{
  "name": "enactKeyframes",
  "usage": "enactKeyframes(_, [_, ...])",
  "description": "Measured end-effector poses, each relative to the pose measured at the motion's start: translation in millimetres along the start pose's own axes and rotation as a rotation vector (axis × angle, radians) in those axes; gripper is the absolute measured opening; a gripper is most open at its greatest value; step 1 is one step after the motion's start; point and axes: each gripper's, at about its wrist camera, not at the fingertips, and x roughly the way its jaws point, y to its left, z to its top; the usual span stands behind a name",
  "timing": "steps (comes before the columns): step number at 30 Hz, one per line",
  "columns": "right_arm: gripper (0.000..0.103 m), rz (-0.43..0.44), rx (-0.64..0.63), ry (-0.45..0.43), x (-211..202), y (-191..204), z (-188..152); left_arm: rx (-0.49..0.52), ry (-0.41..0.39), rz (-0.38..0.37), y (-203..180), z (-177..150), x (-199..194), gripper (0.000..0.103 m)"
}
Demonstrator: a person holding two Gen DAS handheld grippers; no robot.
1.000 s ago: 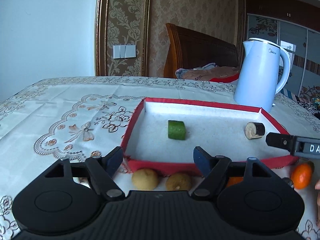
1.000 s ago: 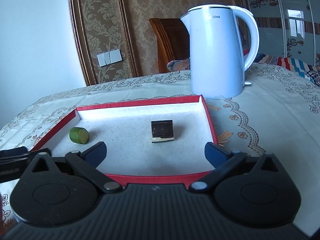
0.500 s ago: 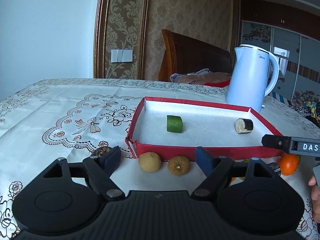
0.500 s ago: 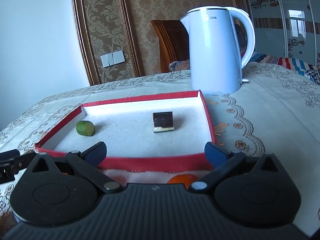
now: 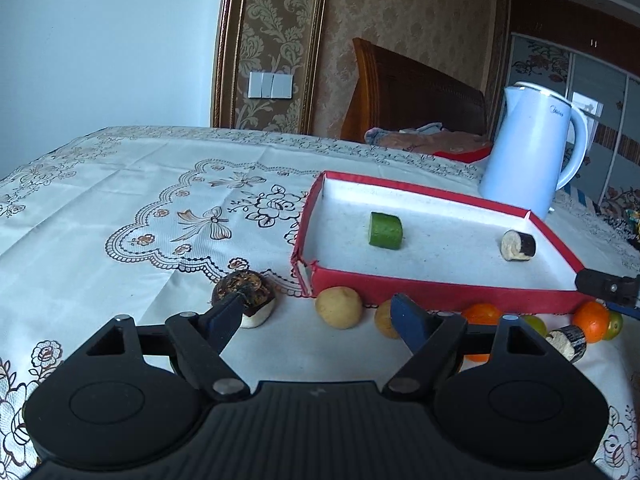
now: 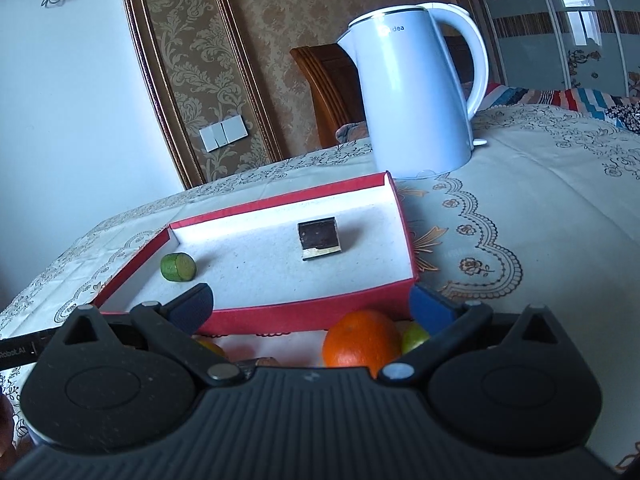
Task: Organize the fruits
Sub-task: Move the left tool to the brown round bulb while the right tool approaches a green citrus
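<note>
Fruits (image 5: 338, 306) sit unheld; both claws spread; kettle (image 6: 416, 92) reads "idea"

Before you: pale wall (image 5: 100, 40); damask panel (image 5: 276, 40), gilt-framed; triple switch (image 5: 271, 85); wooden headboard (image 5: 408, 92); patterned sliding wardrobe doors (image 6: 560, 20); lace-patterned cloth (image 5: 140, 200) over bench; soft daylight.

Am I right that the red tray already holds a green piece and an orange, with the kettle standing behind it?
Not quite: the red tray holds the green piece and a dark-skinned piece. The orange lies outside, before its near wall, as the right wrist view shows. The kettle does stand behind.
</note>
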Motion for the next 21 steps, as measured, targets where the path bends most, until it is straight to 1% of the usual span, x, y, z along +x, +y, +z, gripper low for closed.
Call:
enactKeyframes(3, [0.103,0.000,0.001,0.000,0,0,0,0.021,0.023,0.003,3,0,3,0.081])
enactKeyframes(7, [0.103,-0.004,-0.004,0.002,0,1,-1,0.025,0.052,0.014,19,1,6,0.081])
enactKeyframes(9, [0.103,-0.004,-0.005,0.002,0,1,-1,0.012,0.061,0.042,30,2,9,0.081])
enactKeyframes(13, [0.103,-0.004,-0.004,0.002,0,1,-1,-0.015,0.090,0.061,43,7,18,0.081])
enactKeyframes(18, [0.103,-0.004,0.015,-0.011,-2,-2,-1,0.075,0.083,0.101,35,13,28,0.081])
enactKeyframes(21, [0.103,-0.006,0.019,-0.012,-2,-3,-1,0.110,0.088,0.101,32,16,34,0.081])
